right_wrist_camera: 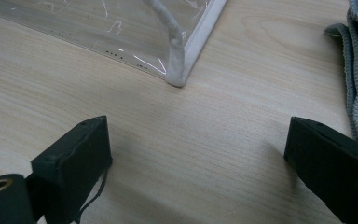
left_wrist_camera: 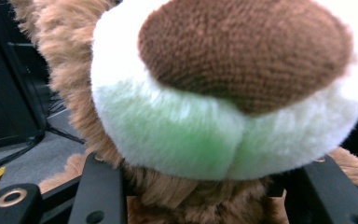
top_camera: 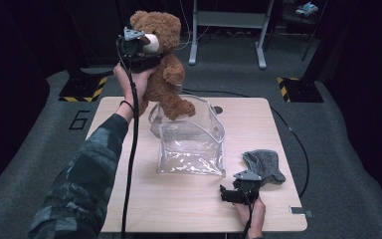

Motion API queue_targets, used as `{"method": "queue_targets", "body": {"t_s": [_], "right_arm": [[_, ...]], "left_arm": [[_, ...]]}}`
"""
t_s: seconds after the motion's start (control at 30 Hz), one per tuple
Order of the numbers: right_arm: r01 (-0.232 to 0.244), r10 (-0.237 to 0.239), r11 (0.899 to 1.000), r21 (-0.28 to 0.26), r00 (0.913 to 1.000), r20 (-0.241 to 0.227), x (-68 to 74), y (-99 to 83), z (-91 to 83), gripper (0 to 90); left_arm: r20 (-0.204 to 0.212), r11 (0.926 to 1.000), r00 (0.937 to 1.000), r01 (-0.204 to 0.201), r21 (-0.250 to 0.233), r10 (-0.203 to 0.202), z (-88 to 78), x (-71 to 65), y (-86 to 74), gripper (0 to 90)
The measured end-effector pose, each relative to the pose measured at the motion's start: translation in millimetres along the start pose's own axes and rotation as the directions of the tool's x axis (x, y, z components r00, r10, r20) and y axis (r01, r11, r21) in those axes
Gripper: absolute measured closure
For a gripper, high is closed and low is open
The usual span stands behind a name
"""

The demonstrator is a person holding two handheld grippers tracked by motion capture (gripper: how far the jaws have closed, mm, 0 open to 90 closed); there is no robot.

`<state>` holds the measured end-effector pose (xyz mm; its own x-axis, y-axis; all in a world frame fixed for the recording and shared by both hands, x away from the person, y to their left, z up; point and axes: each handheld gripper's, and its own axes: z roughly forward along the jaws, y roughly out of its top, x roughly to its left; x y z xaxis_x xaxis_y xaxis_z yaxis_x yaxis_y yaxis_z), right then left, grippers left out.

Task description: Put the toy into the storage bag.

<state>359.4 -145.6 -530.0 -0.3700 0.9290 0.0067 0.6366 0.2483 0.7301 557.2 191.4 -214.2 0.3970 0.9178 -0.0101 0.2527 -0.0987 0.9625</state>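
High view: left gripper [top_camera: 138,52] holds a brown plush teddy bear [top_camera: 166,74] aloft, one foot over the clear plastic pouch [top_camera: 191,144] on the pale wooden table [top_camera: 179,209].
Handling: likely light, soft, squashy; the neck gives a firm hold.
Left tongs: half closed on the bear's neck.
Right gripper [right_wrist_camera: 196,172]: jaws wide, empty, near a grey knitted cloth [top_camera: 266,164].

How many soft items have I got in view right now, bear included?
2. The teddy bear is held up by the left gripper over the clear bag; the grey cloth lies on the table beside the right gripper.
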Motion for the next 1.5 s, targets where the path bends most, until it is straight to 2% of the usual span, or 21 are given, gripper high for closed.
{"method": "queue_targets", "body": {"t_s": [0.37,0.67,0.8,0.97,1.2,1.5], "right_arm": [[-0.008,0.008,1.0,-0.003,1.0,0.006,0.6,0.1,0.3,6.4],[-0.011,0.011,1.0,-0.002,0.9999,0.007,0.9,0.0,0.1,6.5],[-0.01,0.01,1.0,-0.002,0.9999,0.006,0.8,0.0,0.1,6.5],[-0.004,0.004,1.0,0.0,1.0,-0.001,0.6,-0.3,-0.4,6.6],[-0.006,0.006,1.0,0.0,1.0,-0.001,0.8,-0.3,-0.5,6.6],[-0.006,0.006,1.0,0.0,1.0,0.0,0.9,-0.4,-0.5,6.6]], "left_arm": [[0.029,0.9994,0.9991,0.033,-0.015,-0.032,21.8,-23.8,-2.5,48.8],[0.048,0.9994,0.9984,0.032,-0.01,-0.032,35.4,-38.7,-8.0,48.7],[0.07,0.9977,0.9957,0.063,-0.023,-0.061,40.6,-44.0,-13.3,48.5],[0.093,0.9979,0.9939,0.062,-0.017,-0.06,45.2,-46.1,-21.2,48.4],[0.106,0.9945,0.9891,0.104,-0.012,-0.102,45.9,-43.8,-37.5,47.9],[0.12,0.9939,0.9866,0.11,0.011,-0.11,46.0,-44.7,-58.9,47.1]]}}
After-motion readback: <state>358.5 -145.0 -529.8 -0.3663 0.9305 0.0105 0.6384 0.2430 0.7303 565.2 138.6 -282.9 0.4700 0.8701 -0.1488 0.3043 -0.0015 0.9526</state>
